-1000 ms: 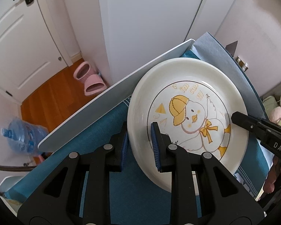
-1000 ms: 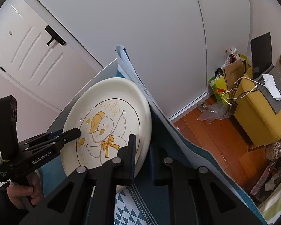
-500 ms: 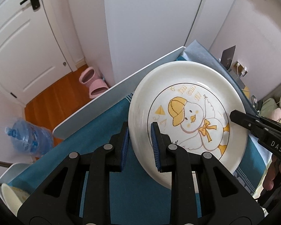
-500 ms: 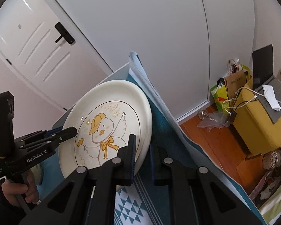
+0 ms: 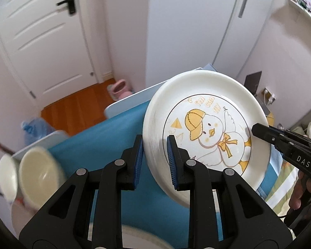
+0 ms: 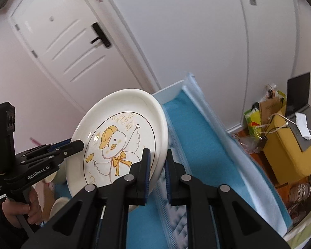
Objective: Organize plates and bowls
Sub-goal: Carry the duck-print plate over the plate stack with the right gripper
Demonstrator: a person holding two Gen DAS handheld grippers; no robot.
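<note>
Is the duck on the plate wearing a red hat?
No, the duck painted on the plate wears a yellow cap, matching its yellow bow.

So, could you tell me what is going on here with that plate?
A person holds a gripper in each hand, and both are clamped on opposite rims of the duck plate. The left gripper and the right gripper carry it tilted above the blue tablecloth. Two pale bowls sit nearby, blurred.
</note>
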